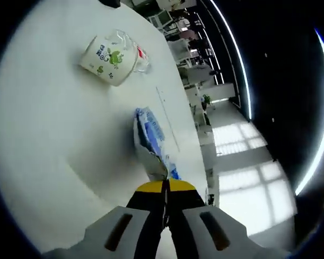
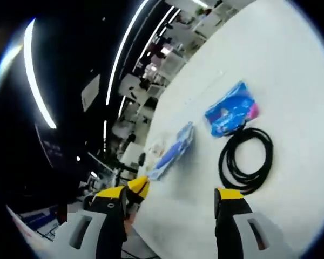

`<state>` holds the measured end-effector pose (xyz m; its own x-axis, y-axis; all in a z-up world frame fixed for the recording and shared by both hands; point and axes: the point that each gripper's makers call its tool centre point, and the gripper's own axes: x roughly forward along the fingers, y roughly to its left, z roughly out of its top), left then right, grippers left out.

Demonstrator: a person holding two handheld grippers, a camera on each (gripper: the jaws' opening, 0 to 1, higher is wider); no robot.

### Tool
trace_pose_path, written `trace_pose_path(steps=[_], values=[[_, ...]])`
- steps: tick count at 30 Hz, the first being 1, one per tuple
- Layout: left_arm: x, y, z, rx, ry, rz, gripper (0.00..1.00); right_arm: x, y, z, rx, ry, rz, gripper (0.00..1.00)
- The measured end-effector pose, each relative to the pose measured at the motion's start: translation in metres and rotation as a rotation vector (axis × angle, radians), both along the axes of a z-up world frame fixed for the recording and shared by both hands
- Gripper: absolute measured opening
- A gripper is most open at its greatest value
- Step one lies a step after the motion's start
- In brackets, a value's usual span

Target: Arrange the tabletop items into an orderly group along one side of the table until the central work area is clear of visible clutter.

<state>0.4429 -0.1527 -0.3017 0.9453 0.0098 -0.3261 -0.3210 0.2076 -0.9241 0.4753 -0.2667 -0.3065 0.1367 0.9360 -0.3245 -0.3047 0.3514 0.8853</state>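
1. Left gripper (image 1: 166, 186): jaws pressed together, pinching the near end of a blue-white packet (image 1: 149, 141); its long axis runs straight ahead over the white counter (image 1: 48, 140).
2. Right gripper (image 2: 175, 197): spread, empty.
3. Beyond the packet: printed bag (image 1: 112, 56).
4. Ahead of right gripper: black cable coil (image 2: 246, 159), blue pouch (image 2: 230, 110).

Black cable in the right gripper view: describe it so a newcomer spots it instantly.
On the white table, look ahead of the open right gripper. The black cable lies coiled just below a blue packet. It is the only dark, ring-shaped item there.
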Motion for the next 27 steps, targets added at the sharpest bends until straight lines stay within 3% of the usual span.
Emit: trace_pose_path(steps=[4,6,9,12,15,19,20,22,23,24,27], values=[[-0.009,-0.014,0.014,0.039,-0.038,-0.071,0.00,-0.005,0.041,0.002,0.062,0.152,0.023,0.65],[-0.015,-0.022,0.021,0.037,-0.071,-0.106,0.00,-0.002,0.055,-0.001,0.065,0.202,0.007,0.57],[-0.022,-0.026,0.026,0.059,-0.081,-0.130,0.00,-0.003,0.067,-0.003,0.056,0.220,0.020,0.38],[-0.030,-0.026,0.034,0.059,-0.118,-0.138,0.00,-0.010,0.067,-0.007,0.015,0.168,0.058,0.11],[-0.034,-0.030,0.034,0.131,-0.119,-0.189,0.00,-0.011,0.066,-0.003,0.037,0.238,0.022,0.03],[-0.033,-0.039,0.037,0.152,-0.143,-0.221,0.04,0.000,0.063,0.017,0.109,0.162,-0.025,0.00],[-0.031,-0.040,0.038,0.154,-0.147,-0.220,0.11,-0.001,0.063,0.023,0.130,0.162,-0.013,0.00],[-0.024,-0.046,0.038,0.144,-0.160,-0.218,0.40,0.005,0.063,0.035,0.161,0.114,-0.023,0.00],[-0.019,-0.049,0.041,0.134,-0.179,-0.212,0.49,0.004,0.065,0.042,0.182,0.102,-0.011,0.00],[-0.013,-0.052,0.045,0.107,-0.206,-0.198,0.51,0.004,0.065,0.046,0.190,0.093,-0.006,0.00],[-0.001,-0.055,0.059,0.027,-0.285,-0.145,0.44,0.004,0.068,0.060,0.220,-0.031,0.017,0.00]])
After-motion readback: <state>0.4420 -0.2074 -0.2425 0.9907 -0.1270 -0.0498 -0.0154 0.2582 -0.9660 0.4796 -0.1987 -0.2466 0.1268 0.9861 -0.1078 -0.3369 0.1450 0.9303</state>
